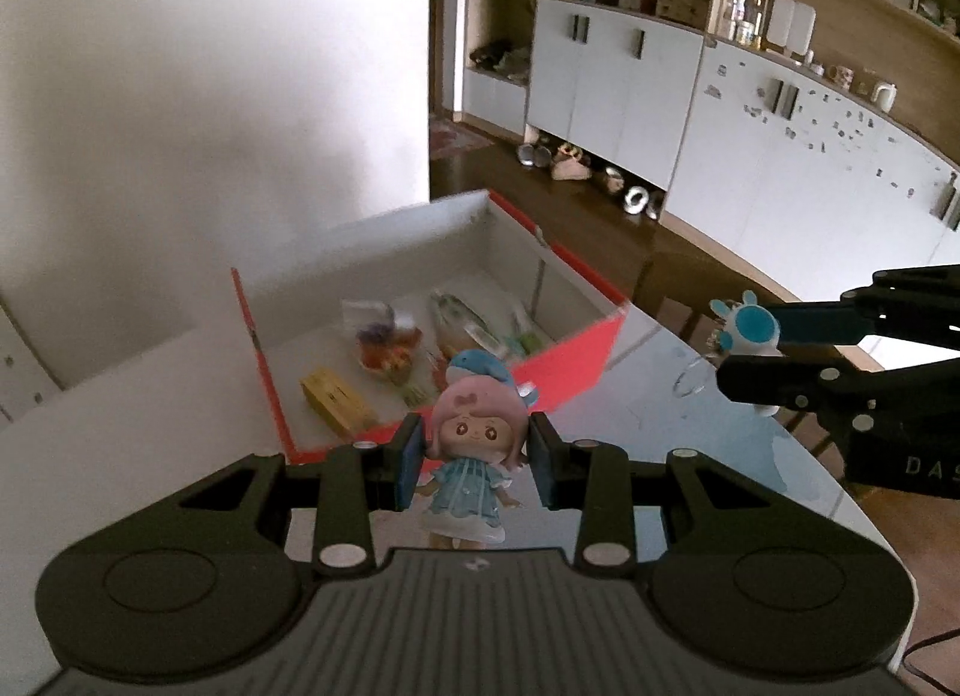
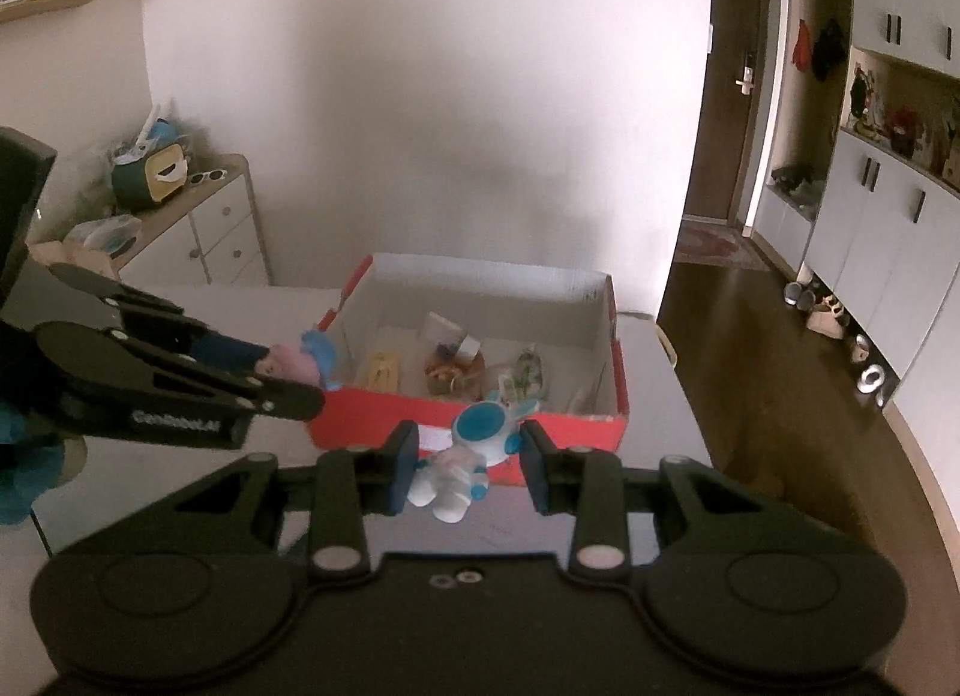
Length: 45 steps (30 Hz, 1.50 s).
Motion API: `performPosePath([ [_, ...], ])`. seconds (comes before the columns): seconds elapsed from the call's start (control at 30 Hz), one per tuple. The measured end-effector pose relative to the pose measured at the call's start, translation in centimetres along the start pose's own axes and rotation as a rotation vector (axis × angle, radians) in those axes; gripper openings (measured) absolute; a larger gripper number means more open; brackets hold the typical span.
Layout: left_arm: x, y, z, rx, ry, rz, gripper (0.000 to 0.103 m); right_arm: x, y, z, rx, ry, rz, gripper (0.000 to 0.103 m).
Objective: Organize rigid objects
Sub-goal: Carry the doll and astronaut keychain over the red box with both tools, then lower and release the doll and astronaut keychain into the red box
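My left gripper (image 1: 477, 465) is shut on a pink-haired doll (image 1: 474, 456) in a light blue dress and blue whale hat, gripped at the head and held above the table. My right gripper (image 2: 469, 465) is shut on a white and blue astronaut figure (image 2: 474, 444), also lifted. Ahead of both stands a red cardboard box (image 1: 576, 360) with a white inside, open at the top. The same red box (image 2: 540, 432) holds a yellow block (image 1: 336, 401), a colourful packet (image 1: 387, 351) and other small items. Each gripper shows in the other's view: the right gripper (image 1: 747, 348) and the left gripper (image 2: 300, 375).
The box sits on a glossy white table (image 1: 690, 432) beside a white wall. A clear ring (image 1: 690, 381) lies on the table right of the box. A low drawer unit (image 2: 210, 228) stands at the left, white cabinets (image 1: 780, 156) and a wooden floor to the right.
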State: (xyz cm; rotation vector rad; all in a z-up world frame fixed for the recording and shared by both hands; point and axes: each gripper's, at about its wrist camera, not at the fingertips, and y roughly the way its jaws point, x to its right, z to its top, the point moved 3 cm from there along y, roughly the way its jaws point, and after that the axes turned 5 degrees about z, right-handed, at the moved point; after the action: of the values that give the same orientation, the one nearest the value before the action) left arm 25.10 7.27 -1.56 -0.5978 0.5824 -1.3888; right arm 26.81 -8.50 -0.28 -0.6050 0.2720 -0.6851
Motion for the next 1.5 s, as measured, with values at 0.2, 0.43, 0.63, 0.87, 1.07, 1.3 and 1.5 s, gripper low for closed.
performPosePath([
  [0.2,-1.9,0.7,2.7,0.012,0.0,0.029,0.036,0.3,1.3,2.0,0.013,-0.03,-0.002,0.036],
  [0.43,-3.7,3.4,4.9,0.011,0.0,0.067,0.036,1.1,3.6,3.2,0.012,-0.051,-0.013,0.036],
  [0.63,-4.5,6.9,6.1,-0.016,-0.007,0.095,0.036,2.2,6.5,3.8,-0.001,-0.057,-0.022,0.036],
  [0.87,-4.1,11.4,6.8,-0.057,0.011,0.099,0.036,3.6,10.3,3.6,-0.04,-0.058,-0.03,0.036],
  [1.07,-3.4,15.3,6.9,-0.097,0.022,0.101,0.036,4.9,13.8,2.9,-0.073,-0.055,-0.032,0.035],
  [1.3,-3.0,18.9,8.3,-0.106,0.014,0.091,0.036,5.7,17.2,1.7,-0.119,-0.035,-0.024,0.035],
  [1.5,-2.4,21.5,7.6,-0.138,0.016,0.065,0.036,5.9,18.9,0.6,-0.171,0.0,0.004,0.035],
])
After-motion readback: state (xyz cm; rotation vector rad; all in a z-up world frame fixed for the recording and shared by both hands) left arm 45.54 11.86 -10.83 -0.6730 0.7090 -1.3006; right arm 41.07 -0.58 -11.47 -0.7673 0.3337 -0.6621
